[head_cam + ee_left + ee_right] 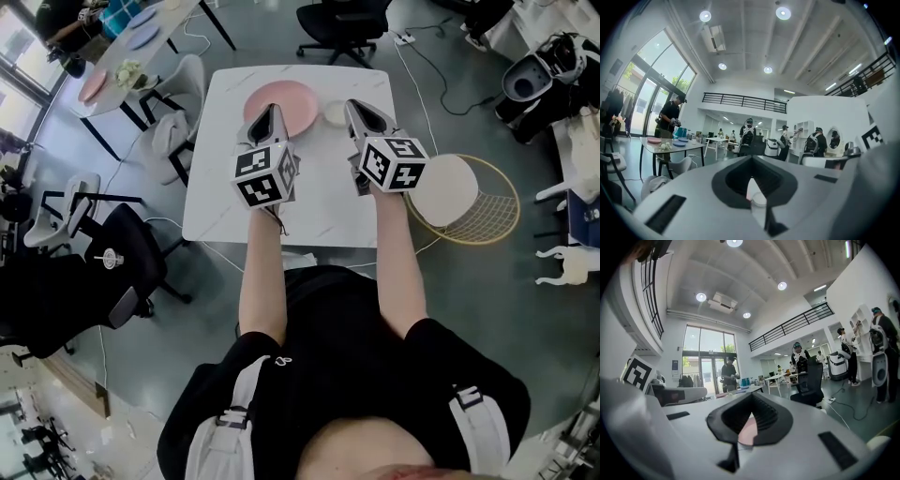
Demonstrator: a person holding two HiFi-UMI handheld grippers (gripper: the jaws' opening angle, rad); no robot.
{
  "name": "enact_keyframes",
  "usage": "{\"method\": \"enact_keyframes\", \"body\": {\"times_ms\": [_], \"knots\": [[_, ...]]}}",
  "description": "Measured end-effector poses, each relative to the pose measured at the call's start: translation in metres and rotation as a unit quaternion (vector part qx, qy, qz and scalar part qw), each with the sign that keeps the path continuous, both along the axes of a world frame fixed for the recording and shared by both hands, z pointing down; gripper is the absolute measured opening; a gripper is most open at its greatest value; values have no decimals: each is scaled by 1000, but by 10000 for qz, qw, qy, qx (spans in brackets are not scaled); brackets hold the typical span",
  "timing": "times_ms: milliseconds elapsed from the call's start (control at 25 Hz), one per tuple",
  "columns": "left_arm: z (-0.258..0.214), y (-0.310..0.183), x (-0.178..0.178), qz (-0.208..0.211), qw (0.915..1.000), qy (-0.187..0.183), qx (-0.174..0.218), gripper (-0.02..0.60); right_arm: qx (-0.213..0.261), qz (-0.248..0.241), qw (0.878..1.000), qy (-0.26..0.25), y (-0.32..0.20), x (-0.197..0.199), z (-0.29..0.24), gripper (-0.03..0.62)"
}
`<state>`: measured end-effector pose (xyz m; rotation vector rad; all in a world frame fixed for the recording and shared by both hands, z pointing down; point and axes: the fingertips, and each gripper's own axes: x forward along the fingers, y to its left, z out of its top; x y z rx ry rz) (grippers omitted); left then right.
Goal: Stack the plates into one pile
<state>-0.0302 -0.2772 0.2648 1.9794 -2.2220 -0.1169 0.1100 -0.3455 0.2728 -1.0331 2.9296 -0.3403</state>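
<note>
**plate_guy:** Which step is this? Both hands are up over the white square marble-look table [225, 192] and neither seems to be carrying a plate.

**benchwatcher:** Yep. The left gripper [273, 112] and right gripper [355, 107] both have their fingers pressed together on nothing, and they're hovering level above the tabletop. The round pink plate [292, 97] lies flat at the far side. A small white dish [335, 113] sits just beside it, apart from it and not on it. I can't tell if the pink one is a single plate or a few nested together.

**plate_guy:** So are they going in or backing off?

**benchwatcher:** Honestly it fits both, reaching in for a pick or pulling away after setting one down. If the white dish counts as a plate, it's not one pile as things lie. I'd guess any pick means spreading the fingers and catching a thin rim on a slick top, so it might skate.

The room's a big open hall with a grey floor [141, 197]. There's a black office chair [342, 19] behind the table and a gold wire basket [492, 225] on the right.
</note>
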Motion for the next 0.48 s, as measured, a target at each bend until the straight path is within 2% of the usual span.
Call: {"method": "enact_keyframes", "body": {"times_ms": [80, 240, 360, 480], "knots": [[-3, -1, 1, 81, 9998, 127, 107, 15, 48, 40, 10000, -17, 0, 2, -3, 7], [-2, -3, 5, 138, 9998, 110, 75, 15, 148, 129, 9998, -20, 2, 10, -5, 6], [1, -5, 11, 284, 9991, 292, 133, 15, 202, 316, 9993, -3, 0, 17, -4, 6], [7, -6, 13, 340, 9990, 265, 83, 15, 247, 418, 9988, 67, -1, 21, -2, 6]]}}
